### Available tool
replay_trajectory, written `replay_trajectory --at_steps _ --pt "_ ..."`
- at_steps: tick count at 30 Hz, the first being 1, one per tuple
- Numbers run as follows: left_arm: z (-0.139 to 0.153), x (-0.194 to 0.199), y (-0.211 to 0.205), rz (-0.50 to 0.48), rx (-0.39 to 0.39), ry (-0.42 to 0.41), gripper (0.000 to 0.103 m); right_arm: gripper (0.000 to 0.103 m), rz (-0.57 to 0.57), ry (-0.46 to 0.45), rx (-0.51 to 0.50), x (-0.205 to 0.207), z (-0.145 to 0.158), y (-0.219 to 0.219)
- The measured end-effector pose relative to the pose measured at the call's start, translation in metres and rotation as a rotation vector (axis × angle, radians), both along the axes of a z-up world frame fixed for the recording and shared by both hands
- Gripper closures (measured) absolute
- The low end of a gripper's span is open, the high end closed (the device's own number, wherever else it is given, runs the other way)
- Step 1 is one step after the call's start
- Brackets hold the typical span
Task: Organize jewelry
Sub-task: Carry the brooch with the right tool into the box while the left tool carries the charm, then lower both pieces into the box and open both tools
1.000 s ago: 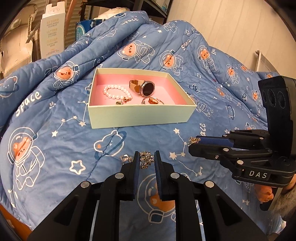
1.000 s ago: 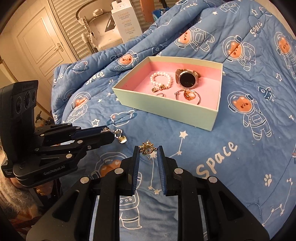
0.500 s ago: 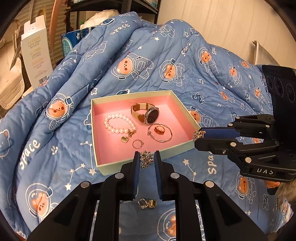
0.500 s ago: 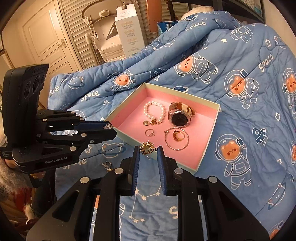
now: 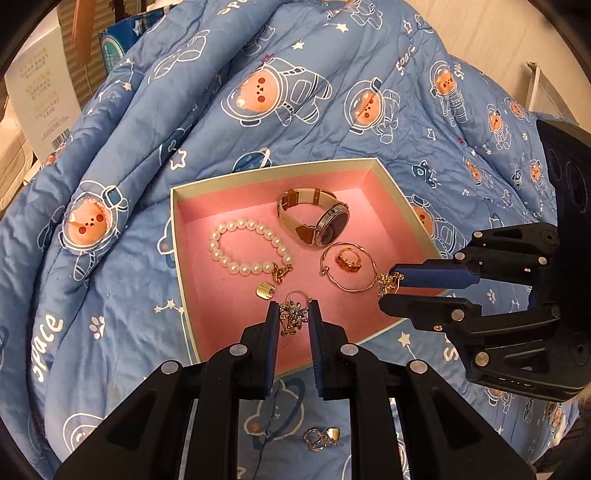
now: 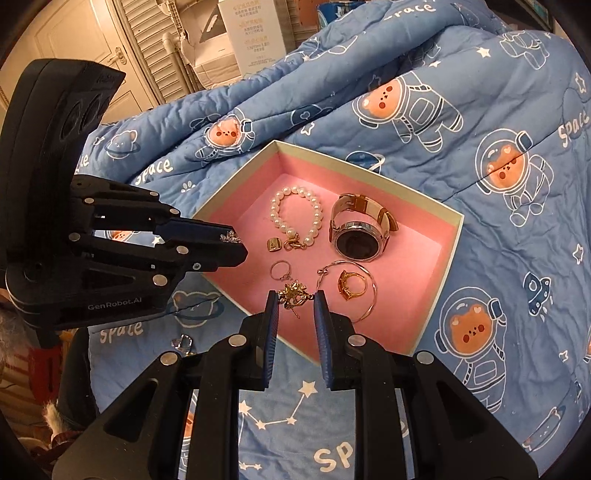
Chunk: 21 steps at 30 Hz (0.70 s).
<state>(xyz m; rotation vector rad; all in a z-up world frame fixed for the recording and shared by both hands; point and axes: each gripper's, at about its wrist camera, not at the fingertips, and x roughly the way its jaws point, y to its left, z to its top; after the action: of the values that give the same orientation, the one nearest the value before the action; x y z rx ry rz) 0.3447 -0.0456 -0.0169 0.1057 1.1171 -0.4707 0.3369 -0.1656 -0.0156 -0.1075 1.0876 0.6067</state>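
A pale green box with a pink lining [image 5: 207, 291] [image 6: 421, 295] lies on the blue quilt. It holds a pearl bracelet [image 5: 243, 266] [image 6: 293, 212], a watch [image 5: 321, 223] [image 6: 362, 230], a thin bangle [image 5: 351, 288], a gold ring [image 5: 347, 258] [image 6: 351, 284] and a small hoop [image 6: 280, 271]. My left gripper [image 5: 293, 317] [image 6: 236, 243] is shut on a silver earring [image 5: 291, 317] over the box's near edge. My right gripper [image 6: 293, 299] [image 5: 386, 290] is shut on a gold earring [image 6: 293, 291] [image 5: 388, 282] over the box's near part.
A small silver and gold piece [image 5: 321, 437] [image 6: 183, 343] lies on the quilt [image 5: 110, 295] in front of the box. A white carton [image 6: 255, 33] and a louvred door [image 6: 147, 44] stand behind the bed. A wall [image 5: 498, 33] is at the right.
Both grippers have risen and moved forward with their earrings, from above the quilt in front of the box to over the box's near part.
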Motion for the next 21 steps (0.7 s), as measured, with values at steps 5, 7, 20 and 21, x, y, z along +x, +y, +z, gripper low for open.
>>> replay_trajectory --at_steps 5,7,20,21 --pt "-0.010 0.011 -0.009 -0.023 0.059 0.043 0.088 0.083 -0.006 0.056 -0.024 0.019 -0.011 0.003" --pt "-0.014 0.012 -0.012 -0.031 0.081 0.057 0.088 0.083 -0.010 0.081 -0.024 0.025 -0.014 0.002" --pt "-0.032 0.021 -0.017 -0.039 0.122 0.107 0.088 0.083 -0.003 0.158 -0.072 0.043 -0.030 0.003" --pt "-0.032 0.021 -0.016 -0.038 0.122 0.109 0.088 0.083 0.000 0.159 -0.078 0.043 -0.031 0.003"
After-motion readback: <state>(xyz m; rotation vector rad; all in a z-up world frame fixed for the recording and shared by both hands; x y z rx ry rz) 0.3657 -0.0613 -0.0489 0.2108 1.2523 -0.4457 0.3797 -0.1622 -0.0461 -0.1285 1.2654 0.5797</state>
